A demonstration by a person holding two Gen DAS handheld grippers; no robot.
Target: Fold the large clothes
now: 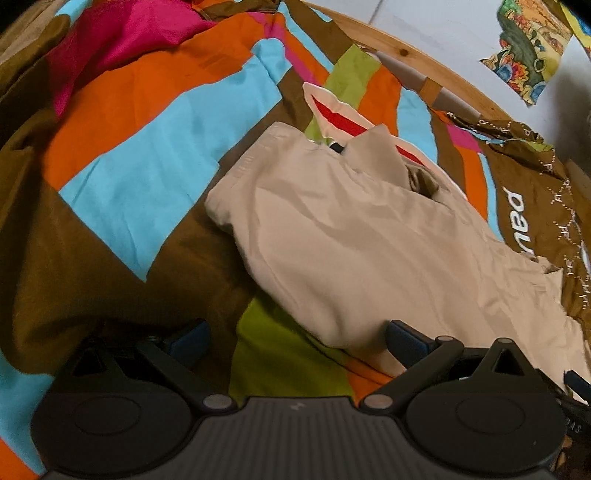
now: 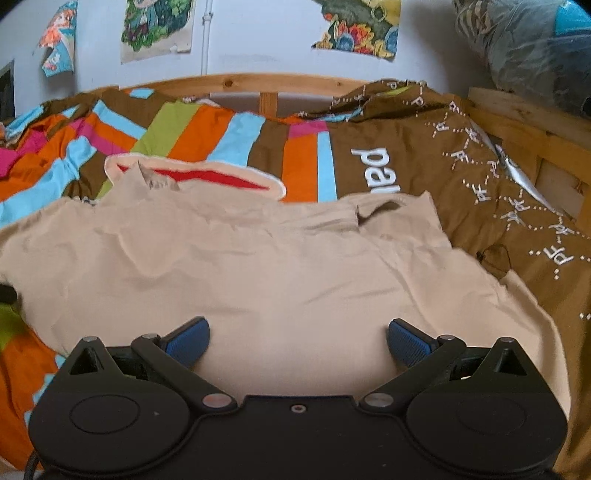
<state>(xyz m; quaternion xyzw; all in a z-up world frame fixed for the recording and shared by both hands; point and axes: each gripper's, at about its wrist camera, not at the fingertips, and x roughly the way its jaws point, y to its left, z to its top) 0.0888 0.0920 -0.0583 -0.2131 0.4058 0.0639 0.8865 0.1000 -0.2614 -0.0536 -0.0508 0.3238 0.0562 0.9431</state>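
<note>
Beige shirt (image 2: 280, 266) lies rumpled on striped bedcover (image 1: 155, 177) w/ both grippers over its near edge, left gripper (image 1: 295, 341) & right gripper (image 2: 297, 341) jaws wide apart, holding nothing.

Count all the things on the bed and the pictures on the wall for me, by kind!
Beige garment lying crumpled on the bed: 1
Striped multicolour bedcover with brown patches: 1
Colourful paper pictures stuck on the wall: 3
Black grippers with blue pads, both open: 2
Total: 7
</note>
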